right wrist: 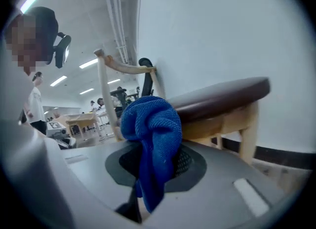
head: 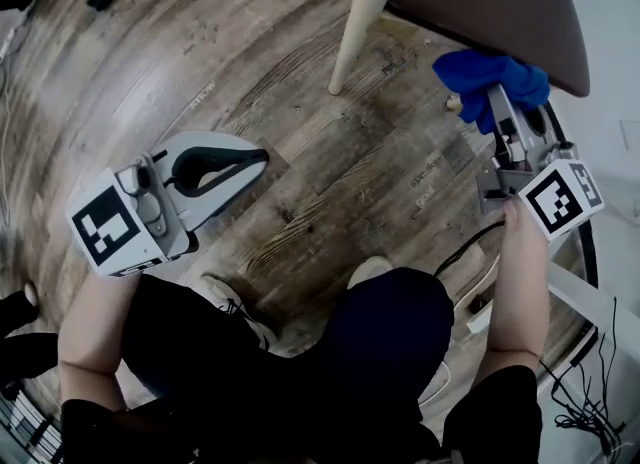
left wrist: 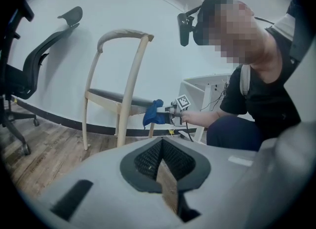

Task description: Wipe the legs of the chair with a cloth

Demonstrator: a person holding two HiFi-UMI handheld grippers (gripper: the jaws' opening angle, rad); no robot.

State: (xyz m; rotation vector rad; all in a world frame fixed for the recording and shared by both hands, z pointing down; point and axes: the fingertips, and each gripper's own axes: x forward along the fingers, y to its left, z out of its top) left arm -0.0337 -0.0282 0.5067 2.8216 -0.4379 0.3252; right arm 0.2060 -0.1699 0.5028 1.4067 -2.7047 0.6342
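One cloth (head: 490,77), perhaps against chair (head: 500,2)

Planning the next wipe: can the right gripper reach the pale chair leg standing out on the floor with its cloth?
Probably yes. The right gripper holds the blue cloth beside the seat, and only bare floor lies between it and that chair leg; nothing blocks the way.

The blue cloth (right wrist: 150,134) is nubbly knitted fabric. The chair legs (head: 360,22) are pale, smooth, matt wood, the seat (head: 500,2) dark and faintly glossy, and the floor (head: 330,172) grainy wood planks.
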